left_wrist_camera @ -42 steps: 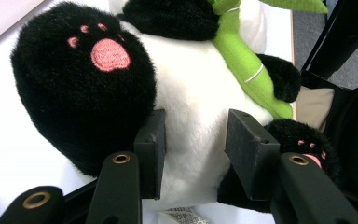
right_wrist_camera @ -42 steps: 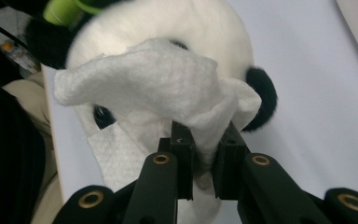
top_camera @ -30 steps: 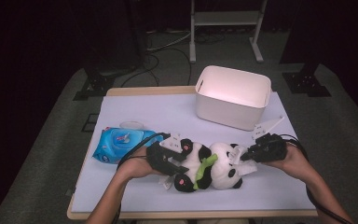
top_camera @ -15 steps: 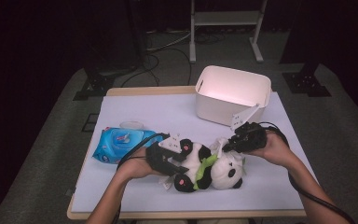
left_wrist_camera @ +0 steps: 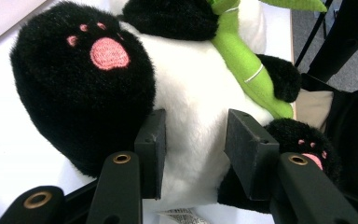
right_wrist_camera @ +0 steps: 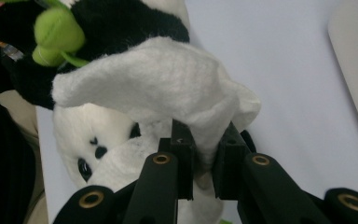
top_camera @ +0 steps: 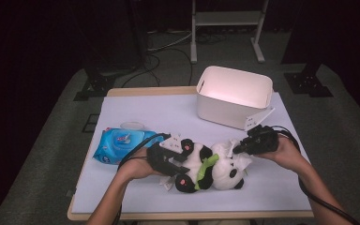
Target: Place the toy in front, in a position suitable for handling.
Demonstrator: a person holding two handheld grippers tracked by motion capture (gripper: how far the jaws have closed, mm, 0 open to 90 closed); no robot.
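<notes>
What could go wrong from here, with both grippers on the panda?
The right gripper pinches only a thin white flap of the plush panda; it may slip out or stretch. The left gripper squeezes the soft belly, so the toy could sag or twist when lifted toward the white bin.

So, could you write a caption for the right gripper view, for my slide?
Right claw shut on a white fabric fold of the panda lying on the table.

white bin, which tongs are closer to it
Right. The right tongs grip the panda just in front of the white bin; the left tongs clamp its body farther off, toward the wipes pack.
</notes>
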